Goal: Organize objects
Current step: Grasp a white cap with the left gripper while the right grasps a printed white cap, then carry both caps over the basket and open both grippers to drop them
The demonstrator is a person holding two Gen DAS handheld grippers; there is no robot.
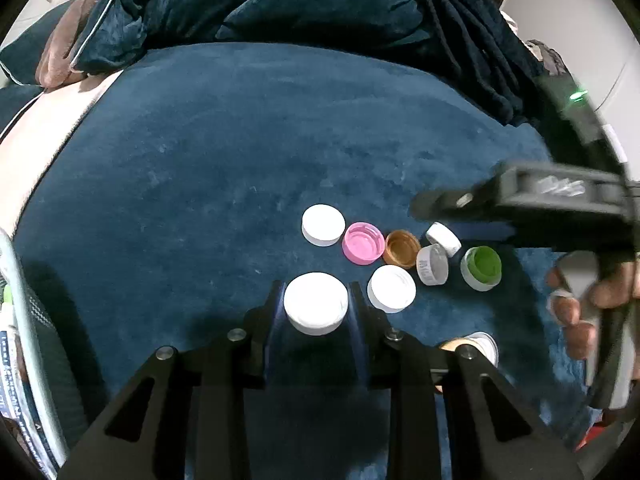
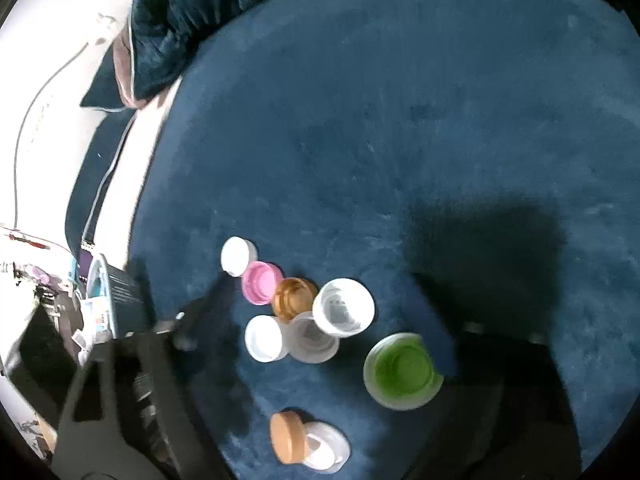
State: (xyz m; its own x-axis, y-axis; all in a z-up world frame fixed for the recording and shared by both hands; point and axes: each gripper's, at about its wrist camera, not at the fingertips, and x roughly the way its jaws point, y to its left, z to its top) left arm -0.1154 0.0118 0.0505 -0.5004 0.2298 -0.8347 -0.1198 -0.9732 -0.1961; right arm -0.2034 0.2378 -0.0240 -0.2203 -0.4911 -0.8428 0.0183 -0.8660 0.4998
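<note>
Pinching a large round white plastic cap (image 1: 316,303) between its two black fingers, the left gripper (image 1: 316,308) sits low over the dark blue plush cloth (image 1: 240,152), both pads pressed against the cap's sides. At about two o'clock from that cap lies a smaller white plastic cap (image 1: 391,288), just beside it. Farther off, toward twelve o'clock, a row runs left to right: a flat white round cap (image 1: 323,225), a pink open-side-up cap (image 1: 363,243) touching it, then an amber-brown cap (image 1: 402,248). At three o'clock of the brown one stand two white tilted caps (image 1: 432,266), and beyond them a green-lined frosted cap (image 1: 481,268).

In the right wrist view the right gripper (image 2: 320,364) is blurred; its dark fingers stand well apart on either side of the cluster, with the green-lined cap (image 2: 402,372) between them and untouched. At six o'clock a tan round cap (image 2: 287,436) leans against a clear white-rimmed cap (image 2: 326,450).
</note>
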